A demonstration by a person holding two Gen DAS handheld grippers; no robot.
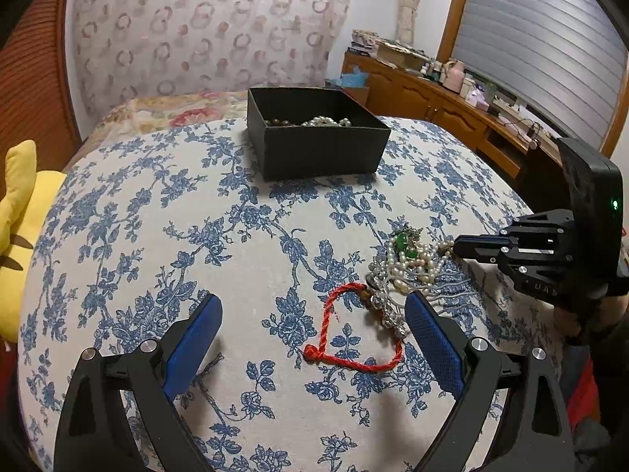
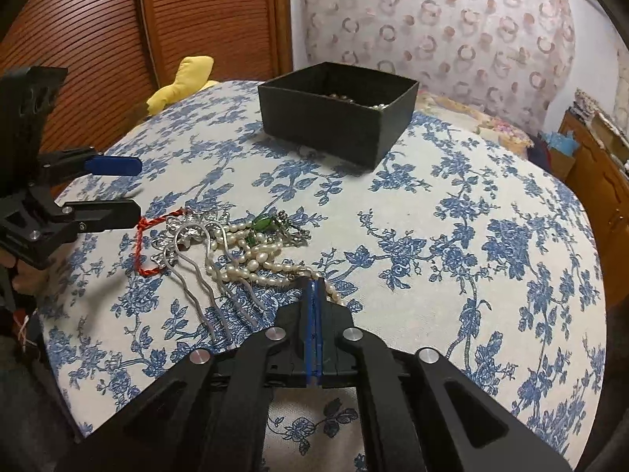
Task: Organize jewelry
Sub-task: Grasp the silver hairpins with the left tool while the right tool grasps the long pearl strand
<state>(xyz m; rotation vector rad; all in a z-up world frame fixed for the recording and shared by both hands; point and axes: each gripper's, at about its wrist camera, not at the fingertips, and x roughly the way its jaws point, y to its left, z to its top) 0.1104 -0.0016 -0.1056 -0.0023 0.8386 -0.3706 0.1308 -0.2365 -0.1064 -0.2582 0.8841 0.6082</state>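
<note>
Left gripper (image 1: pixel 314 314): fingers (image 1: pixel 198 330) spread wide and holding nothing, low over the cloth, with the red cord lying between them; in the right wrist view it shows at the left edge (image 2: pixel 135 188), its lower finger tip just beside the cord.
Right gripper (image 2: pixel 314 287): fingers pressed together at the near end of the pearl strand; the strand runs under and beside the tips, and whether it is actually pinched cannot be told. In the left wrist view it reaches in from the right (image 1: pixel 458 246), tips at the pearls.
Red cord (image 1: pixel 354 350): a loose loop with a knot, flat on the cloth, left of the jewelry heap and touching it.
Pearl strand (image 2: pixel 251 255): tangled in the heap together with a silver hair comb (image 2: pixel 184 247) and a green-stone piece (image 2: pixel 261 224).
Black box (image 1: pixel 318 145): open, at the far side, well apart from the heap; pearls (image 1: pixel 326 121) and darker beads lie inside.
Floral cloth (image 1: pixel 157 236): blue on white, covering the surface under everything.
Yellow plush (image 1: pixel 19 212): at the left edge.
</note>
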